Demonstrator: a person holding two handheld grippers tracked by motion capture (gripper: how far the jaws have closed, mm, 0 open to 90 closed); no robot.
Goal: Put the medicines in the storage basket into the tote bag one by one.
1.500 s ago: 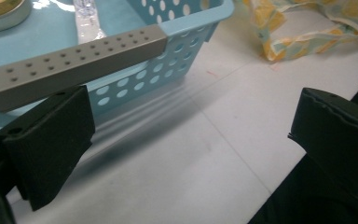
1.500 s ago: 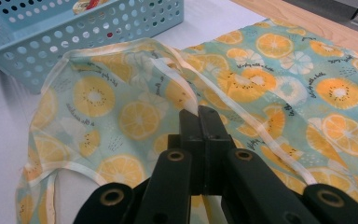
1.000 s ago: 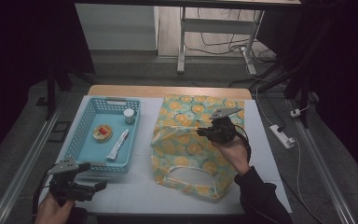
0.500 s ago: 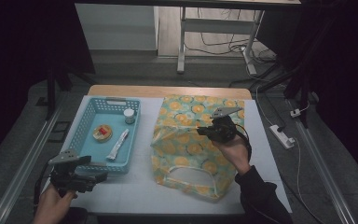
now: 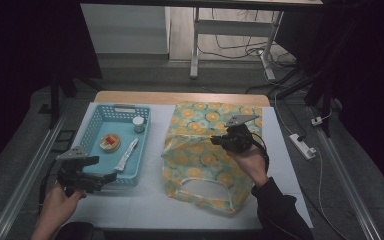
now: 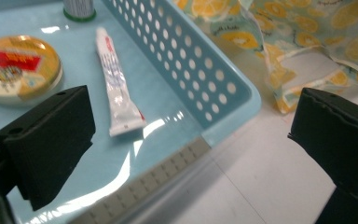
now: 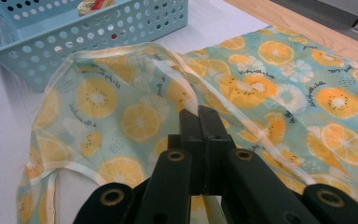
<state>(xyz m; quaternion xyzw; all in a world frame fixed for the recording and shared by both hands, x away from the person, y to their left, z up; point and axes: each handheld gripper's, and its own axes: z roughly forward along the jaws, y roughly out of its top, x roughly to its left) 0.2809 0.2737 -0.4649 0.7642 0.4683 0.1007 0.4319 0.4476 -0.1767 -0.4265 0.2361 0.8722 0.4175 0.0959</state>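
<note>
A bag (image 5: pixel 200 160) printed with orange slices lies on the white table, its handle end toward me. My right gripper (image 5: pixel 216 142) is shut on a fold of its upper layer and holds that layer lifted; in the right gripper view the shut jaws (image 7: pixel 200 114) pinch the bag's (image 7: pixel 116 102) pale hem. My left gripper (image 5: pixel 106 177) hovers open at the near edge of the blue basket (image 5: pixel 142 150). In the left gripper view its gap (image 6: pixel 191 140) spans the basket's corner (image 6: pixel 223 102), with a white tube (image 6: pixel 114 88), a round tin (image 6: pixel 18 65) and a small bottle (image 6: pixel 79 7) inside.
The tube (image 5: pixel 126 154), tin (image 5: pixel 109 142) and bottle (image 5: pixel 138 124) lie in the basket at the table's left. A white power strip (image 5: pixel 302 145) lies off the right edge. A white desk frame (image 5: pixel 195 45) stands beyond the wooden far edge.
My left gripper has moved up and to the right, closer to the basket's near edge. The right gripper and the bag have stayed put.
</note>
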